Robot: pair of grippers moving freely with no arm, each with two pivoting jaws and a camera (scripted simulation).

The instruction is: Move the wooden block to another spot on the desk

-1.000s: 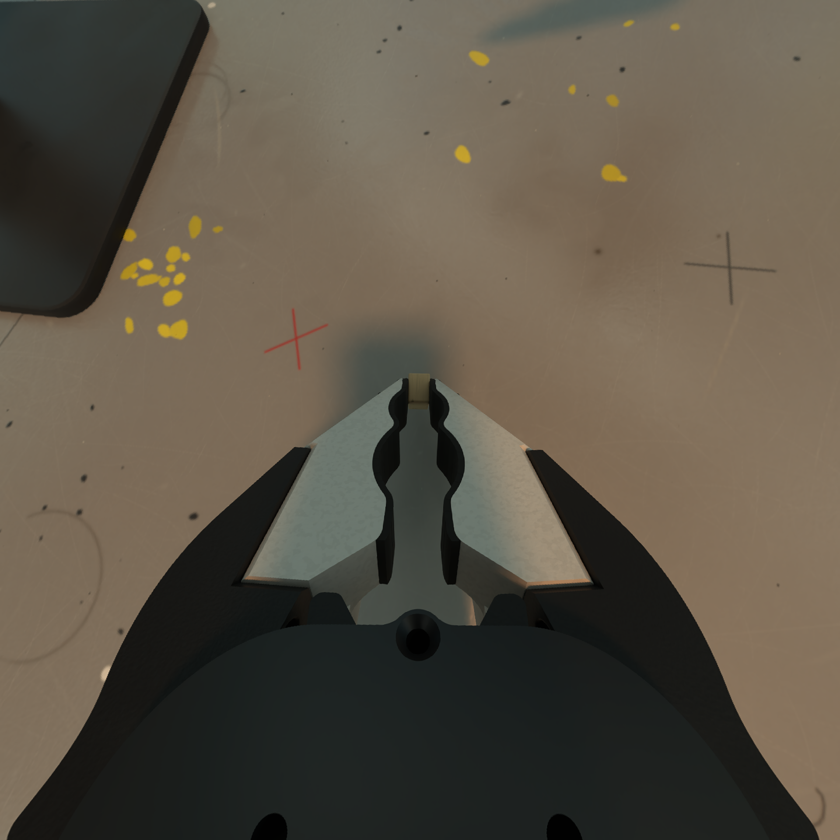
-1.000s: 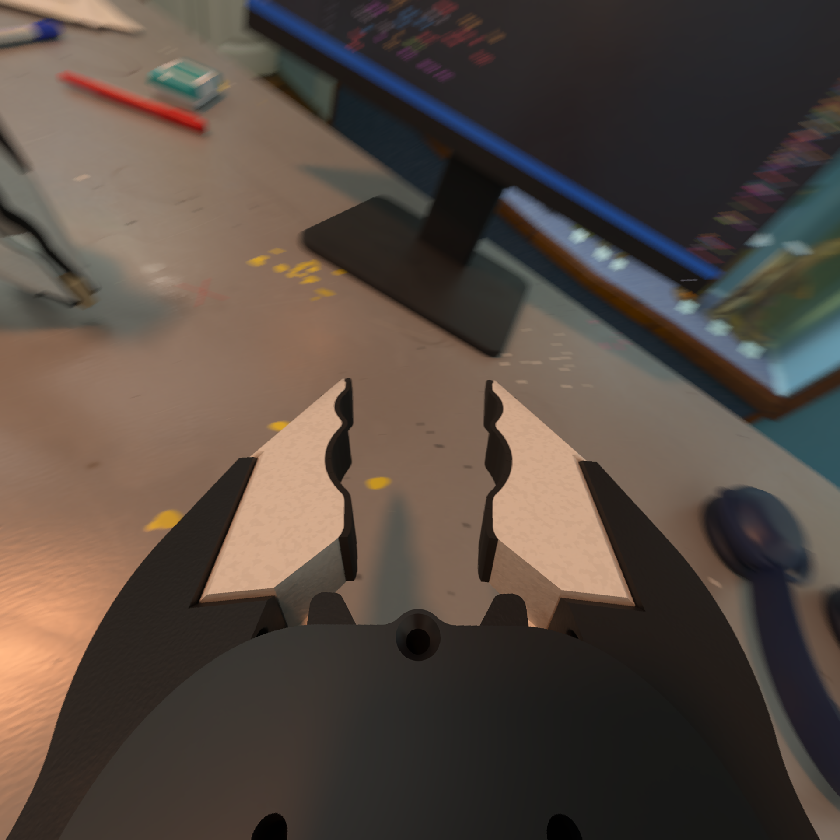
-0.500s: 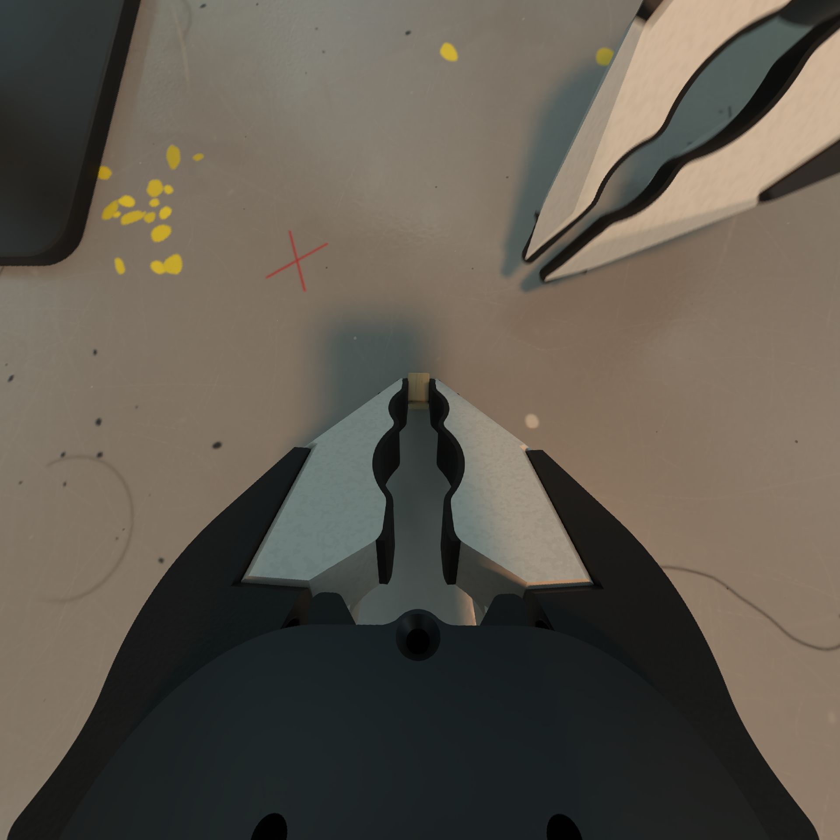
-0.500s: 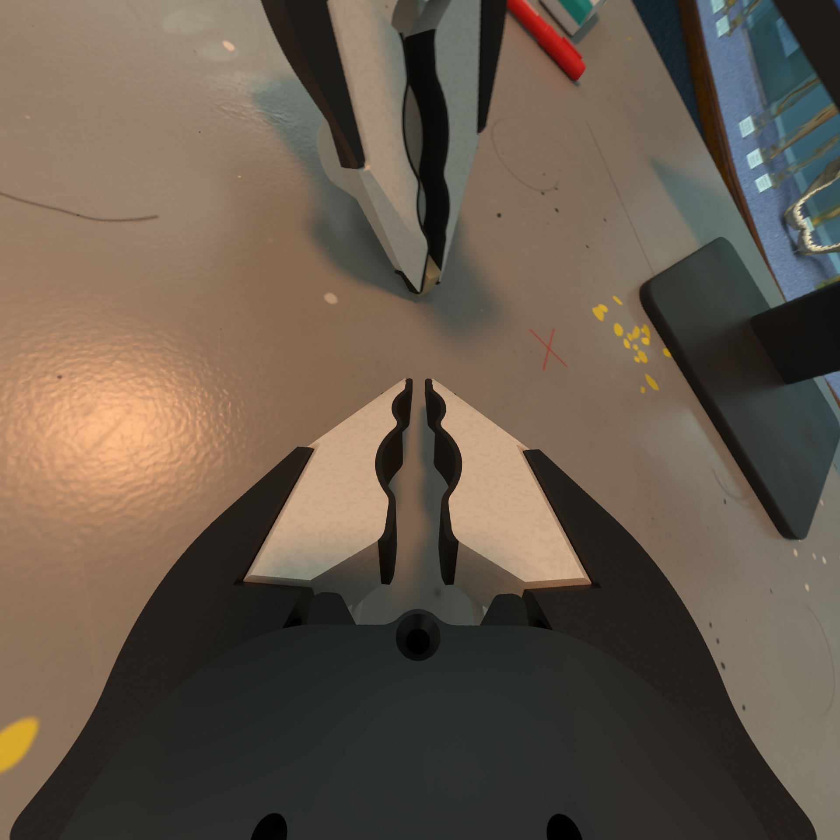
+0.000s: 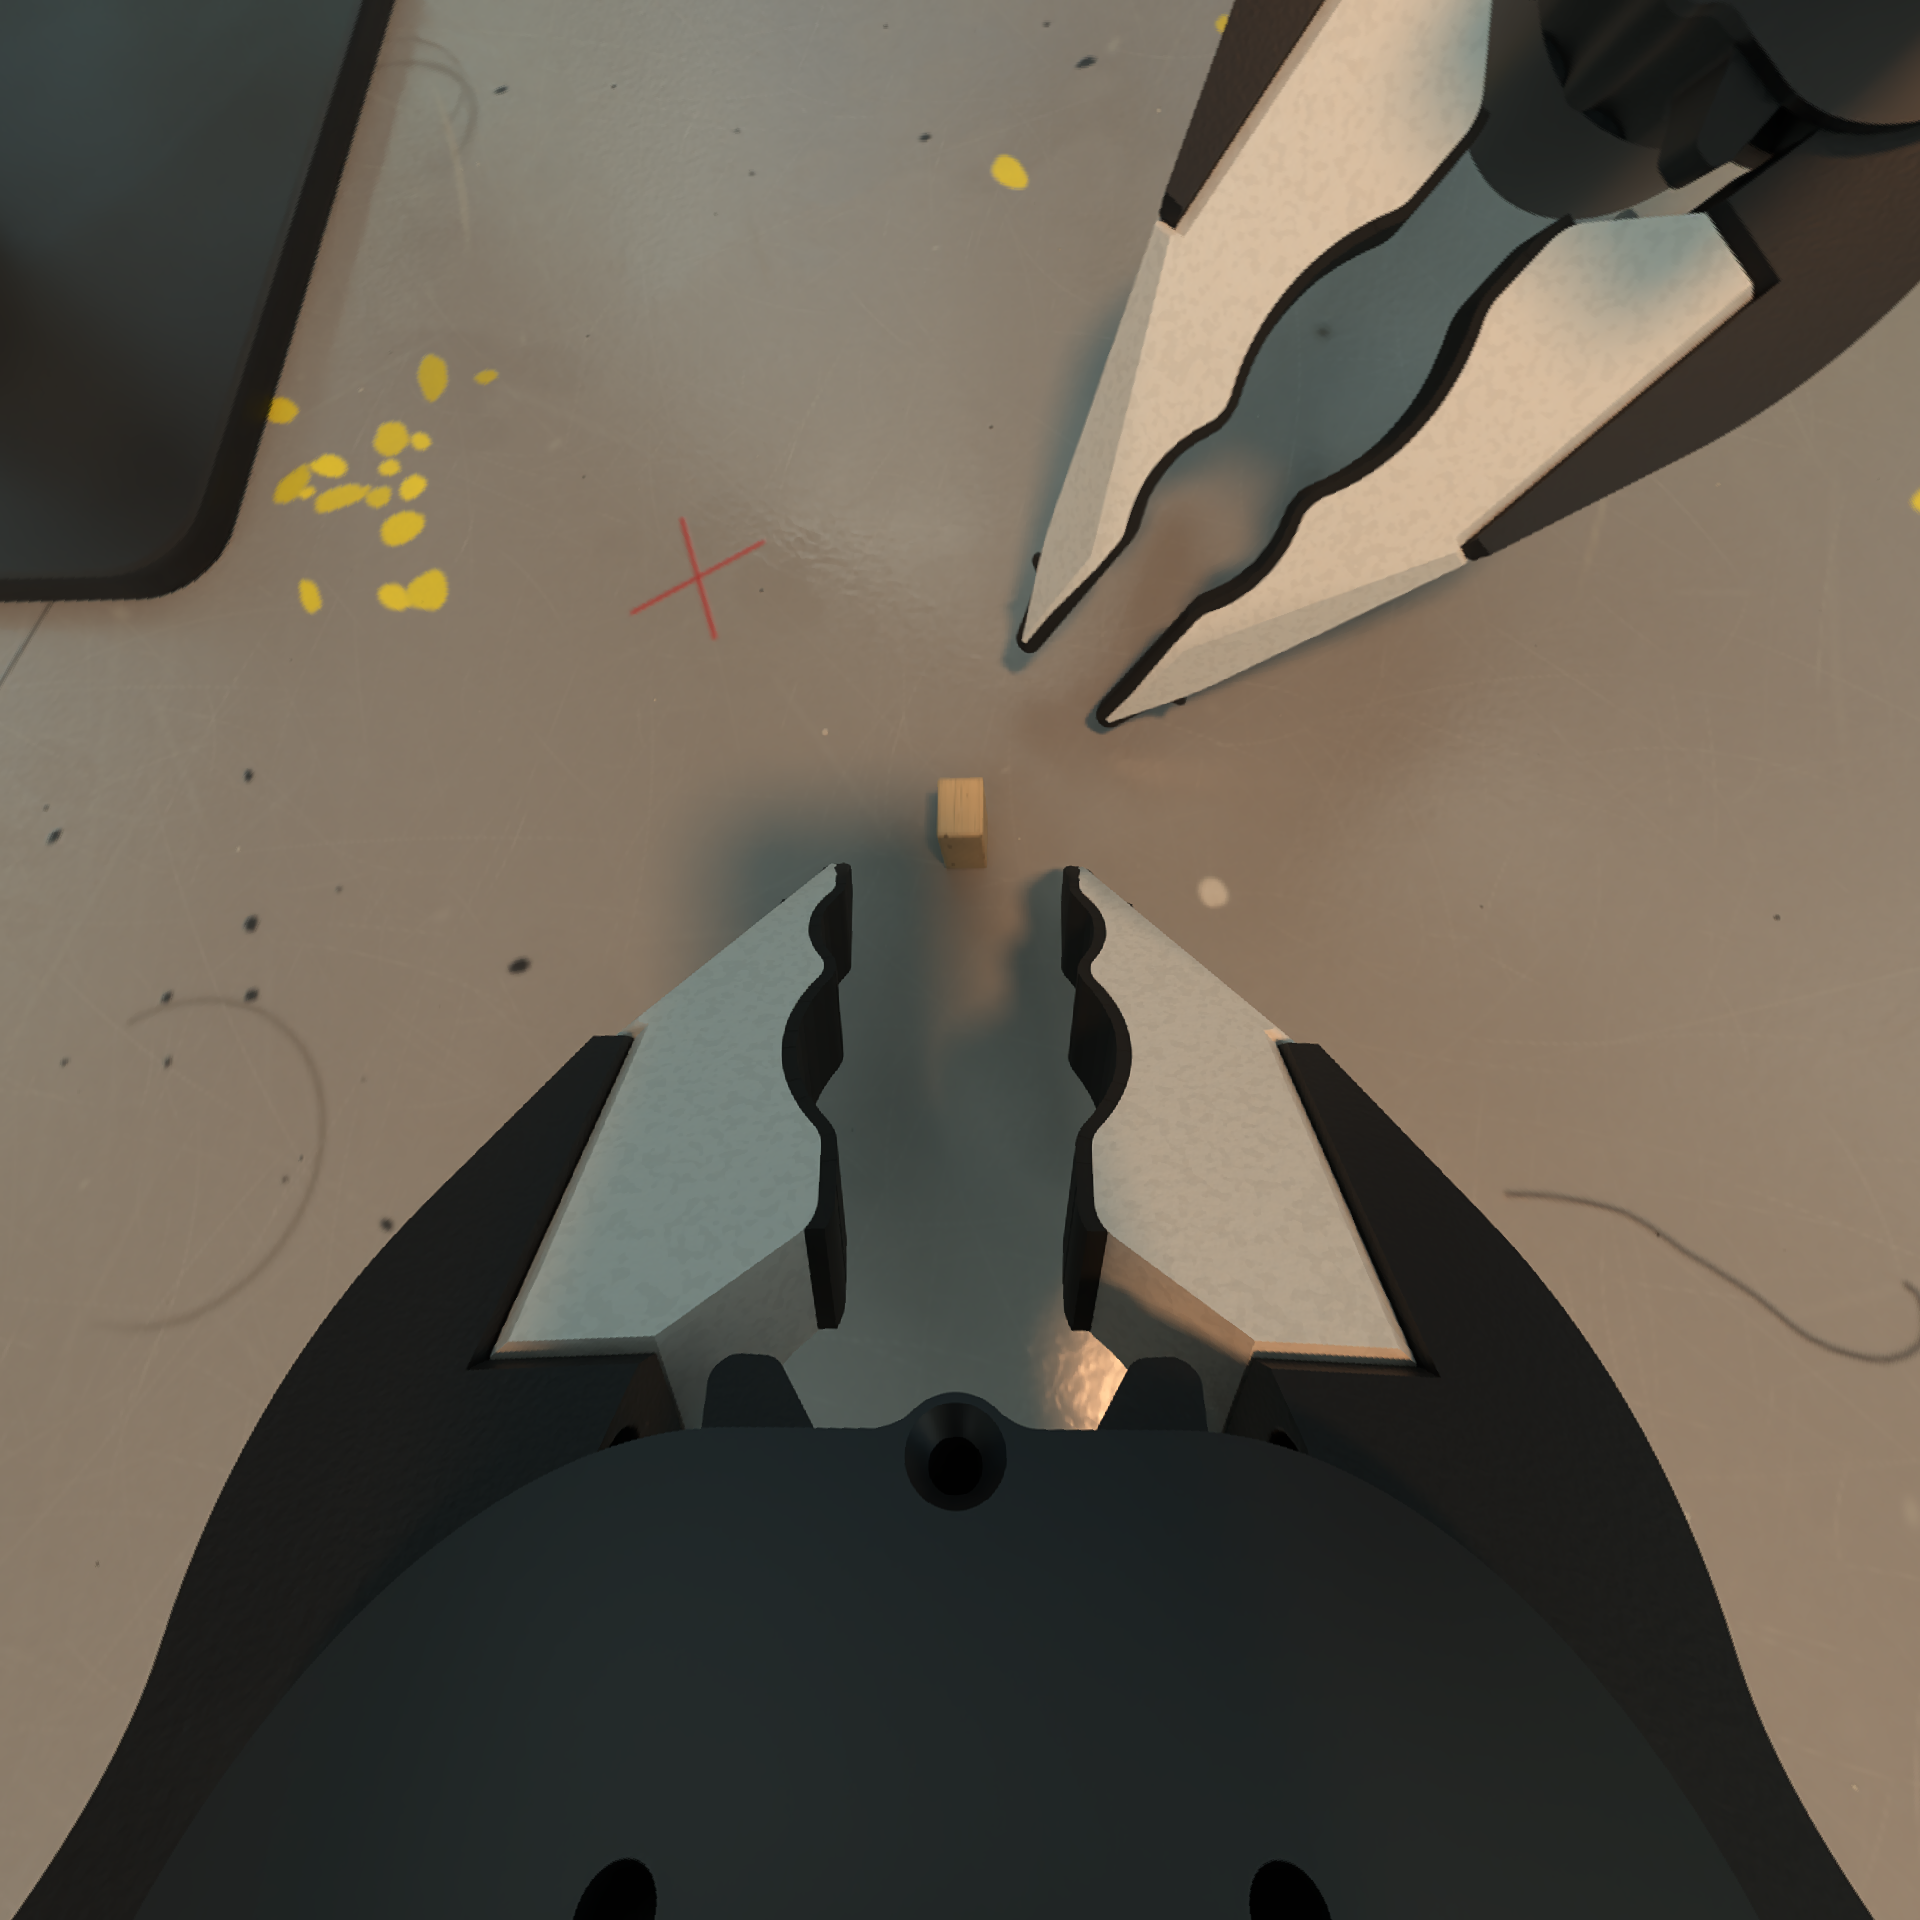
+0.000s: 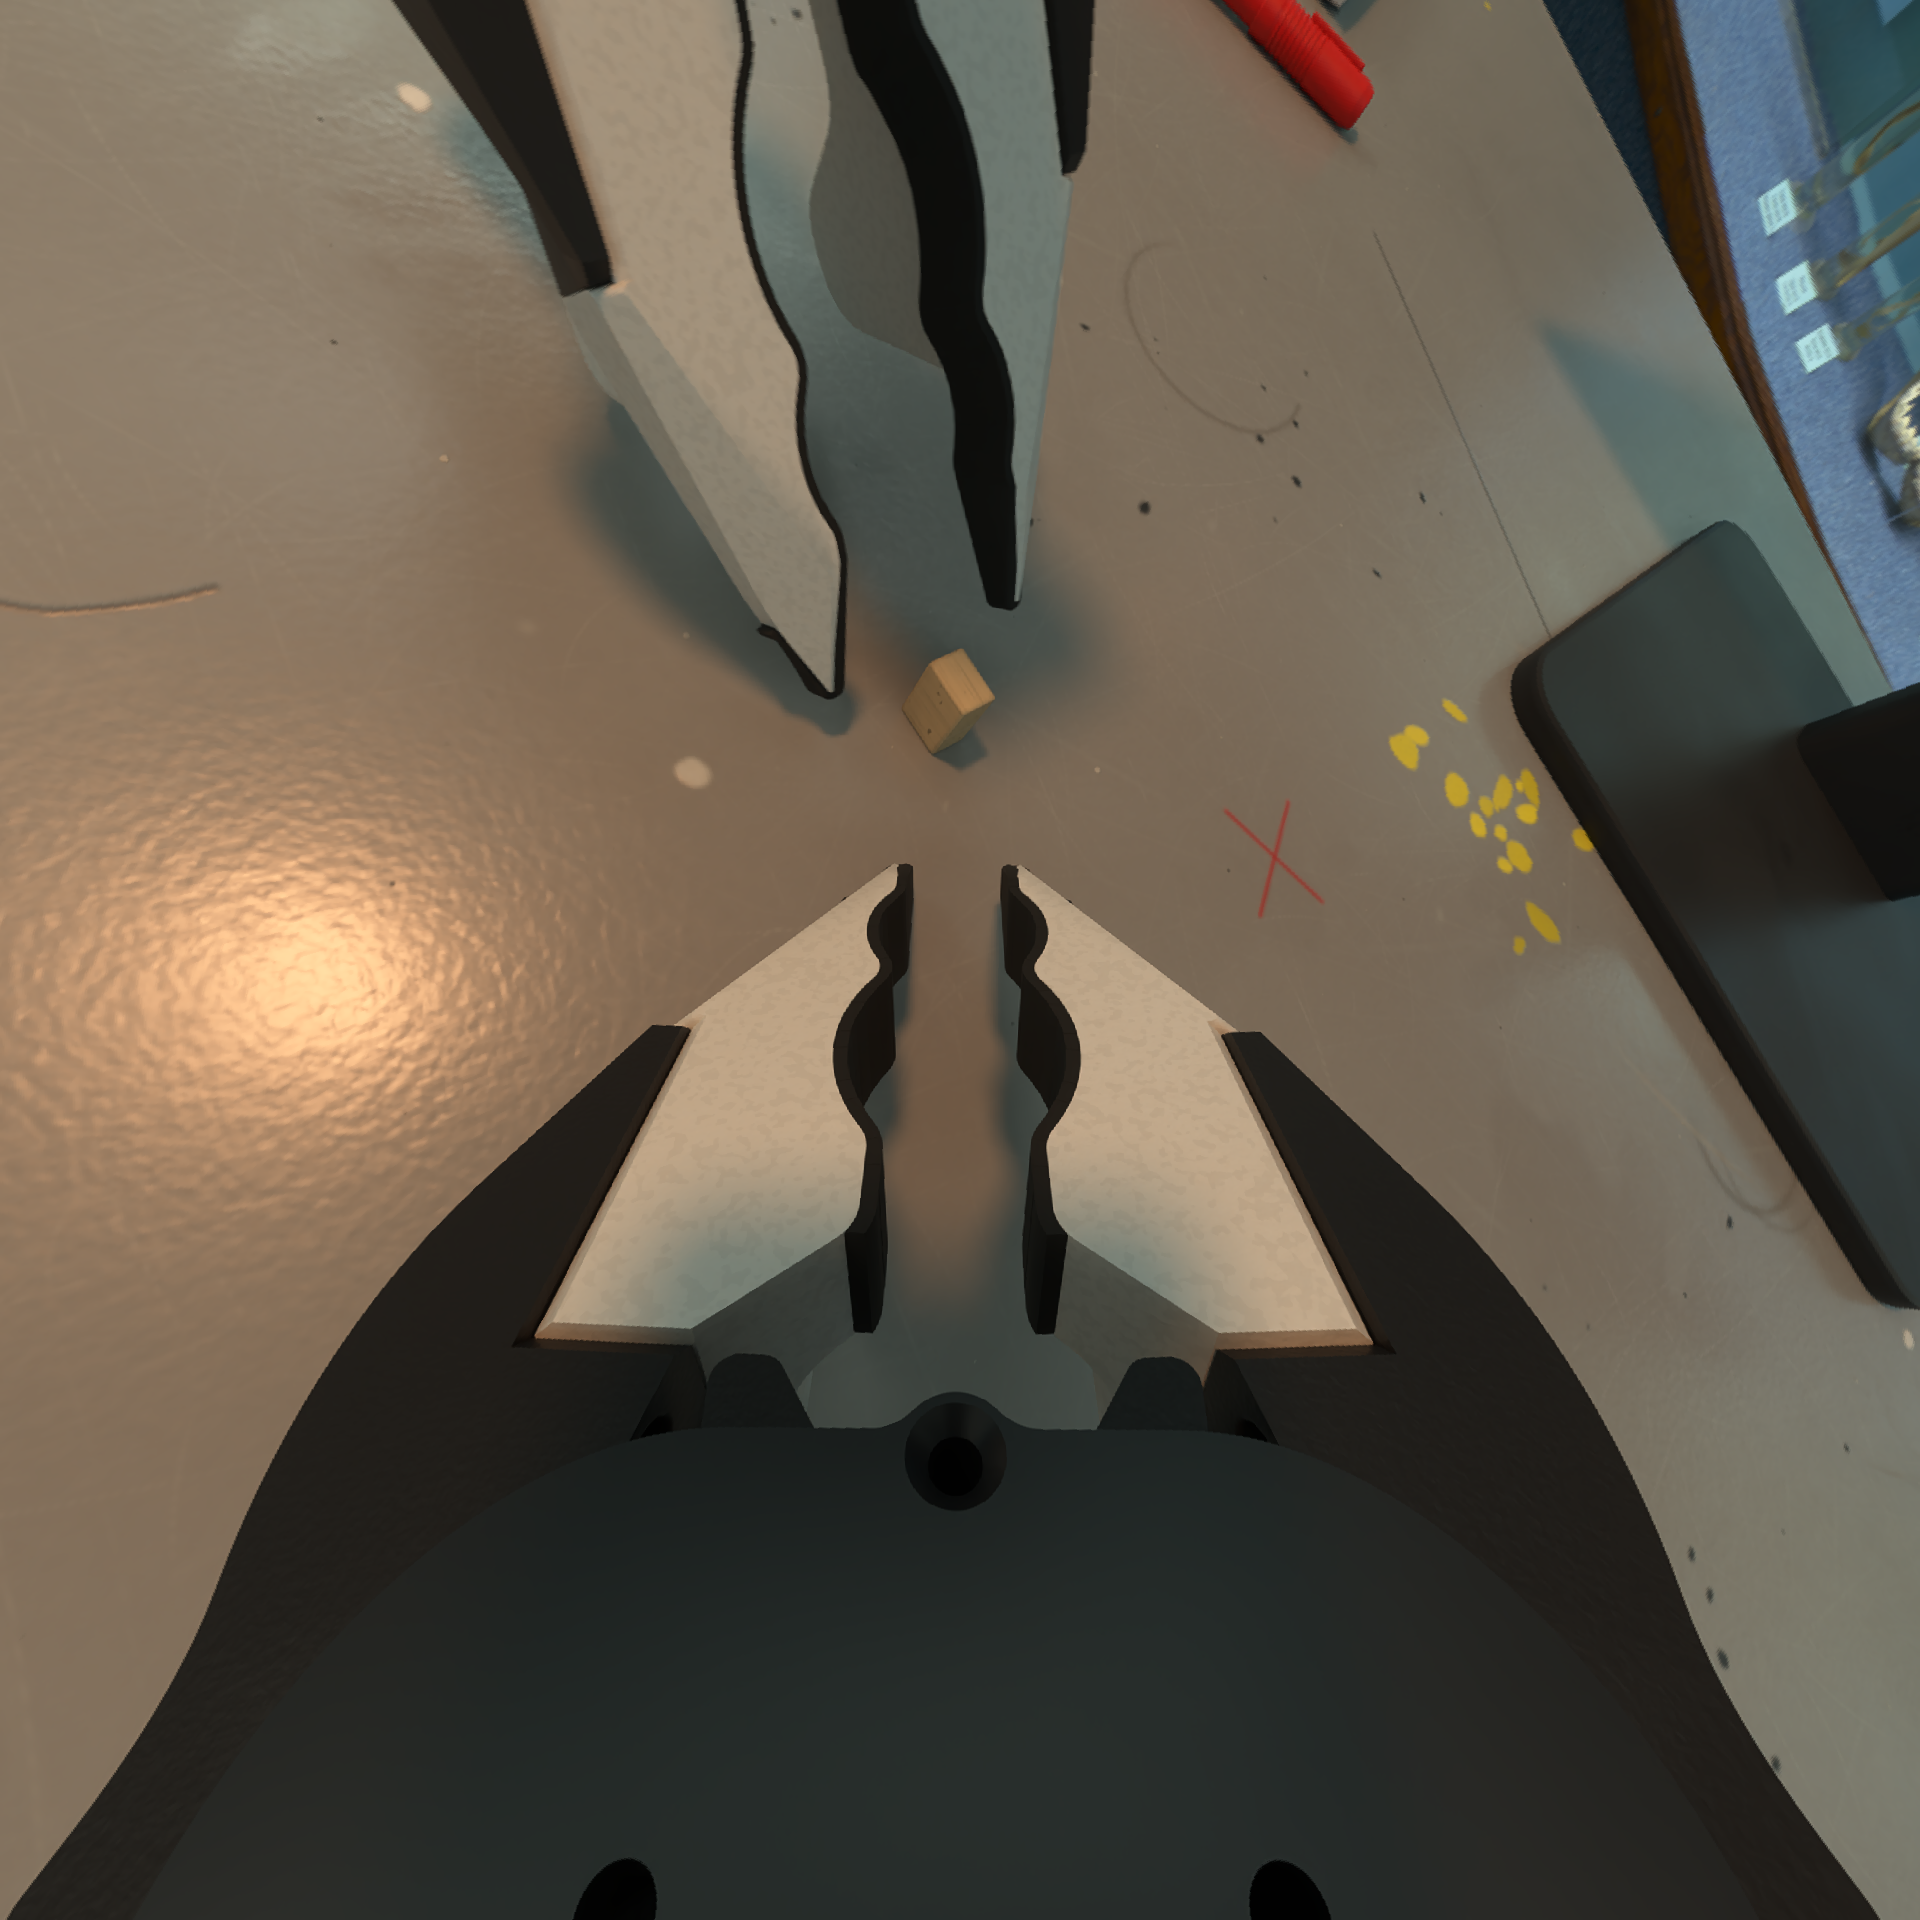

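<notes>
The small wooden block (image 5: pixel 960 821) lies free on the grey desk just beyond my left gripper's fingertips. My left gripper (image 5: pixel 956 878) is open and empty, its jaws wide apart on either side of the block's line. My right gripper (image 5: pixel 1068 681) points in from the upper right, its tips a short way past the block. In the right wrist view the block (image 6: pixel 948 698) sits between my right gripper (image 6: pixel 956 878), open by a narrow gap and empty, and the left gripper (image 6: pixel 914 644) opposite it.
A black monitor stand base (image 5: pixel 125 291) lies at the far left; it also shows in the right wrist view (image 6: pixel 1714 883). A red cross mark (image 5: pixel 698 578) and yellow paint specks (image 5: pixel 384 488) mark the desk. A red marker (image 6: pixel 1299 62) lies farther off.
My left gripper has opened and let go of the block, which now rests on the desk. My right gripper has come closer and opened a little.
</notes>
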